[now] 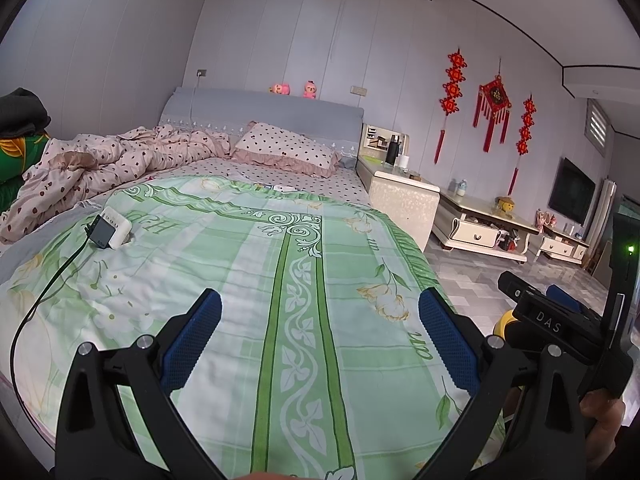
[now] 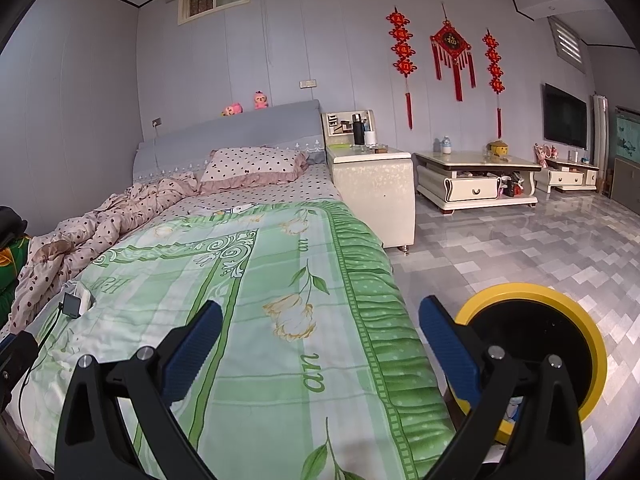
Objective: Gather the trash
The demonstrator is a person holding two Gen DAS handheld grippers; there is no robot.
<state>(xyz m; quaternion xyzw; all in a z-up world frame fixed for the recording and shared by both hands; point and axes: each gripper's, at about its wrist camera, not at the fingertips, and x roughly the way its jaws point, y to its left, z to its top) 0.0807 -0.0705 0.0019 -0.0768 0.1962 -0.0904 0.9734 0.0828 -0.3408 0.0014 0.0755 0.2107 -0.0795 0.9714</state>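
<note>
A yellow-rimmed bin (image 2: 560, 344) stands on the tiled floor (image 2: 520, 248) just beside the bed (image 2: 280, 280). Its inside is dark; something pale shows near its lower rim, too hidden by the gripper frame to name.

Only the right wrist view shows the bin whole; the left wrist view catches a sliver of its yellow rim (image 1: 505, 322) behind the other gripper. The left view shows more of the white box (image 1: 116, 222) with a dark charger (image 1: 102, 232) and cable on the green floral sheet (image 1: 240, 280).

The left gripper (image 1: 320, 338) is spread wide and empty over the sheet. The right gripper (image 2: 320, 340) is likewise spread and empty, the bin just right of its right finger (image 2: 448, 348). No loose trash is clearly seen on the bed.
</note>
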